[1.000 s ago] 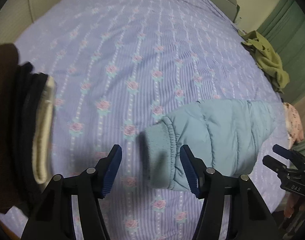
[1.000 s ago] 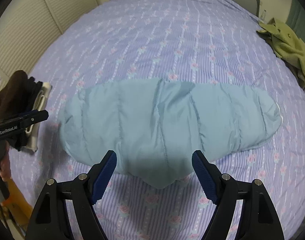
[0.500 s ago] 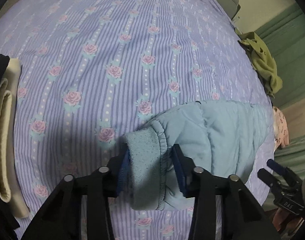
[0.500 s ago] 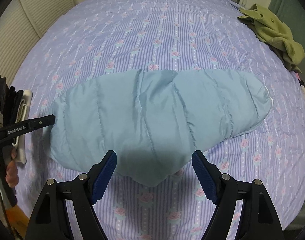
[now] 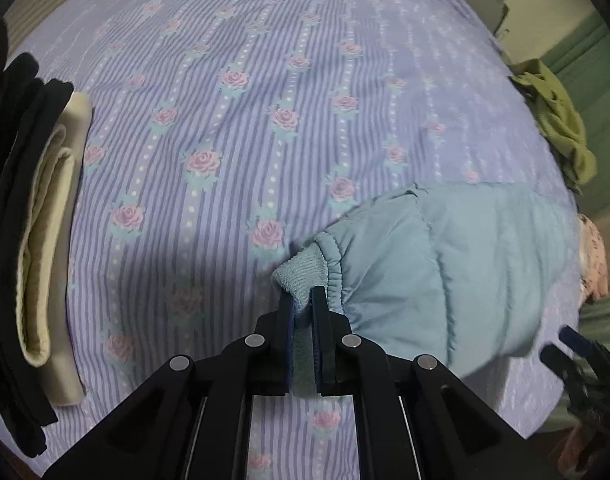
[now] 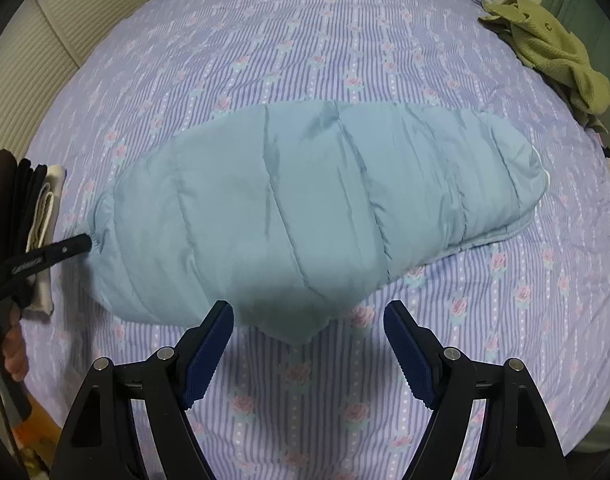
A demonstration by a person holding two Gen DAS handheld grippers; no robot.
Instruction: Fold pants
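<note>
Light blue quilted pants [image 6: 305,208] lie across the purple floral bedsheet [image 6: 325,40], folded lengthwise. In the left wrist view the pants [image 5: 445,264] end in a ribbed knit cuff [image 5: 303,276]. My left gripper [image 5: 303,308] is shut on that cuff at the pants' left end; it also shows in the right wrist view [image 6: 81,245]. My right gripper [image 6: 309,320] is open and empty, just in front of the pants' near middle edge. It shows faintly at the right edge of the left wrist view [image 5: 577,352].
A stack of folded dark and cream clothes [image 5: 37,240] lies at the bed's left edge, also in the right wrist view [image 6: 29,216]. A crumpled olive-green garment [image 6: 545,48] sits at the far right. A pink patterned cloth [image 5: 593,256] lies off the bed's right side.
My left gripper moved onto the ribbed cuff and shut on it. The right gripper stayed open near the pants' front edge, with only a slight shift.
</note>
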